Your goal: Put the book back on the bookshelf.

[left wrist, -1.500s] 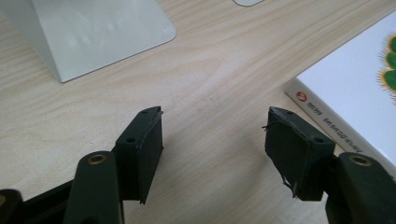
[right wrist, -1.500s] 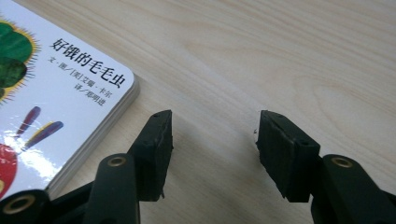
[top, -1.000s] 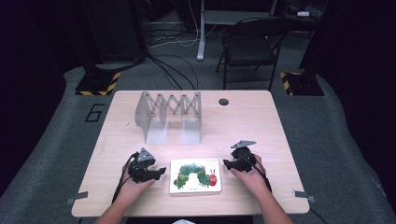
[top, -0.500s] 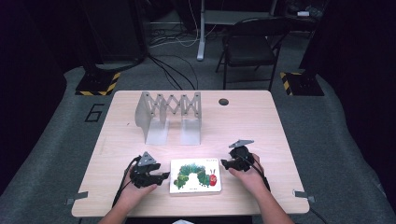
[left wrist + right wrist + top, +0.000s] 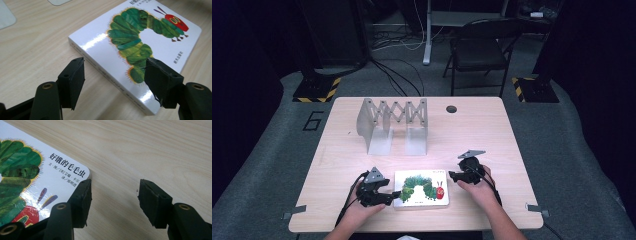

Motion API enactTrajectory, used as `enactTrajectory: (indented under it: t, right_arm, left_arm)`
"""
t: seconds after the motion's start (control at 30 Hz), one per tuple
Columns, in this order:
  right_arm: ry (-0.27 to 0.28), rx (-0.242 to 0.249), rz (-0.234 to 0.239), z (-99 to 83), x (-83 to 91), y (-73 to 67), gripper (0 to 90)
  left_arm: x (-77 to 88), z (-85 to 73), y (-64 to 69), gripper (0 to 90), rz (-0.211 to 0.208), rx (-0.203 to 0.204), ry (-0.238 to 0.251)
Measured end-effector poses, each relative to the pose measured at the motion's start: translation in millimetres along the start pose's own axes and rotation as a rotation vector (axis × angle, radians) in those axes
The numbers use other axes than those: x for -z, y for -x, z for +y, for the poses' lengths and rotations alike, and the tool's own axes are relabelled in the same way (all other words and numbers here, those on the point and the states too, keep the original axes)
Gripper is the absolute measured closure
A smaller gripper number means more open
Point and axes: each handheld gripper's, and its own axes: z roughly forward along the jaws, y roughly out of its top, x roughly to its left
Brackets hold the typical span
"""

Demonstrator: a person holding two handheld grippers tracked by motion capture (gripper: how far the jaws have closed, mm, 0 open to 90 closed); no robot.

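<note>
Lying flat at lower centre of the pale wooden desk (image 5: 492, 130): white glossy caterpillar board book (image 5: 421, 188). Left claw (image 5: 388, 197), released and just widening, straddles its corner; right claw (image 5: 453, 176) released beside it, likely for lifting.

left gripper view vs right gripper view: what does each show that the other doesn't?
Left gripper view: the whole green caterpillar with its red head on the glossy white board book, the book's thick near edge, and the open left gripper with one jaw over the cover.

Right gripper view: the book's black printed title beside its rounded corner, and the open right gripper with bare tabletop between its jaws.

Both: the book lying flat on the light wooden table.
</note>
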Motion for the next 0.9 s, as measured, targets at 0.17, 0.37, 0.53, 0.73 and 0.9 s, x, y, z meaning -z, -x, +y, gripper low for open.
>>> enactTrajectory:
  t: [0.17,0.37,0.53,0.73,0.9]
  right_arm:
    - [0.002,0.002,0.006,0.4,0.5,-0.8,43.3]
    - [0.003,0.006,0.015,2.7,0.2,-4.5,43.4]
    - [0.011,0.005,0.02,4.4,0.9,-4.0,43.3]
    - [0.009,0.008,0.036,5.9,2.2,-4.5,43.3]
    - [0.011,-0.001,0.045,7.8,0.7,-8.2,43.2]
  left_arm:
    - [-3.7,-0.6,9.0,30.8,-0.025,-0.004,-0.023]
    - [-5.8,-3.1,16.7,30.2,-0.029,-0.057,-0.04]
    - [-5.5,-5.4,20.9,29.6,-0.017,-0.077,-0.046]
    - [-2.5,-11.4,26.5,29.2,-0.017,-0.083,-0.069]
    - [-7.0,-15.1,31.0,28.3,-0.008,-0.11,-0.083]
